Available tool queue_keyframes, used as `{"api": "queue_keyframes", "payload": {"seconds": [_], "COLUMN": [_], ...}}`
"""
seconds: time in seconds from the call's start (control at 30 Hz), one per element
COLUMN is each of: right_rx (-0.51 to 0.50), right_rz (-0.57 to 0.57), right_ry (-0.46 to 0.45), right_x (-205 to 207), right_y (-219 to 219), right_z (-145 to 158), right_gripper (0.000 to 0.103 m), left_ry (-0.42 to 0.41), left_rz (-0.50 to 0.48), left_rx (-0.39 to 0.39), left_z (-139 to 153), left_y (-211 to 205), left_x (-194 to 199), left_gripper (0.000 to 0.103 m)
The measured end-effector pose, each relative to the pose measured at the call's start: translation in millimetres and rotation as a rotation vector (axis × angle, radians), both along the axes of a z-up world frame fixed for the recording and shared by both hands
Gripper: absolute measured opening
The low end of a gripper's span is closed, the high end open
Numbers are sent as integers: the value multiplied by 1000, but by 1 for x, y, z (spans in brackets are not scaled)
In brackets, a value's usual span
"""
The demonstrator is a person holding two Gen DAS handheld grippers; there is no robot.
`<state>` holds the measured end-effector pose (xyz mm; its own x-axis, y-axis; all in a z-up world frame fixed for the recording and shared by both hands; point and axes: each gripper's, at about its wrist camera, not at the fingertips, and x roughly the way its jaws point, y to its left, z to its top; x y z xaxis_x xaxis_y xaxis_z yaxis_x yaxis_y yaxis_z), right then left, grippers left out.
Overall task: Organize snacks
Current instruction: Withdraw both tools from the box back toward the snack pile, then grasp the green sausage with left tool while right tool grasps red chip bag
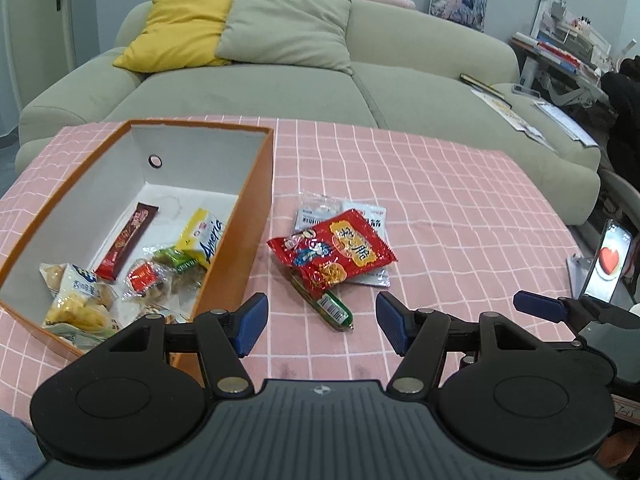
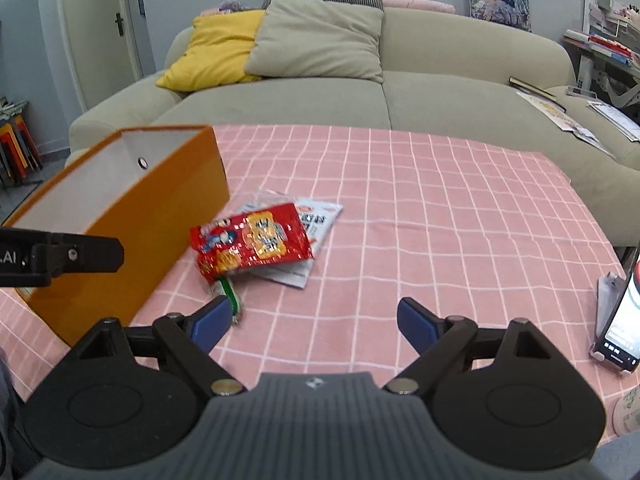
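Hovering low in the left wrist view, the left gripper point(image 1: 322, 326) has its fingers spread, holding nothing; a red snack packet point(image 1: 334, 254) sits at frame centre, right of the orange box point(image 1: 236, 240). From the right wrist, the right gripper point(image 2: 314, 320) is spread too, the red snack packet point(image 2: 252, 242) left of centre beside the orange box point(image 2: 132, 240).

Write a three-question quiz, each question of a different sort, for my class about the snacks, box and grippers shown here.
1. True or false: the red snack packet lies inside the orange box.
2. Which is holding something? A) left gripper B) right gripper C) neither
3. Fill in: a green ___ pokes out from under the red packet.

Key: 1 false, it lies on the pink tablecloth beside the box; 2 C, both are open; 3 sausage stick.
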<state>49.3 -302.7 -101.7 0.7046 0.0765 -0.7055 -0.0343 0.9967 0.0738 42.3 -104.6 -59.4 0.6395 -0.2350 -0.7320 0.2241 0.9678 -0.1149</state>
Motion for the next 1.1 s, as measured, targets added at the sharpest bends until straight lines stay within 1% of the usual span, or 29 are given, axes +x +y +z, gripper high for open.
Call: {"api": "queue_keyframes", "payload": {"seconds": [0.17, 0.27, 0.4, 0.53, 0.7, 0.8, 0.9, 1.03, 1.1], "right_rx": [-27, -56, -109, -171, -174, -183, -211, -236, -249], "right_rz": [41, 76, 127, 200, 259, 301, 360, 434, 471], "right_ry": [13, 19, 25, 22, 27, 24, 14, -12, -21], "right_x": [8, 18, 32, 47, 72, 86, 97, 108, 113], "right_y": [1, 2, 3, 4, 0, -2, -1, 2, 4], "right_z": [-11, -18, -28, -38, -53, -62, -68, -73, -76], "right_gripper": [81, 80, 78, 74, 70, 69, 68, 68, 65], "left_ry": [31, 47, 88, 126, 165, 180, 194, 222, 232], "left_rz": [20, 14, 28, 48, 67, 79, 102, 137, 149], "left_rx": [-16, 0, 29, 25, 32, 19, -18, -23, -30], "left_z": [-9, -15, -27, -39, -53, -60, -67, -78, -82], "left_y": [-6, -14, -24, -29, -31, -31, -29, -29, -28], "left_x": [12, 20, 33, 46, 57, 62, 66, 73, 76], "left_gripper": [73, 73, 72, 72, 72, 72, 72, 72, 72]}}
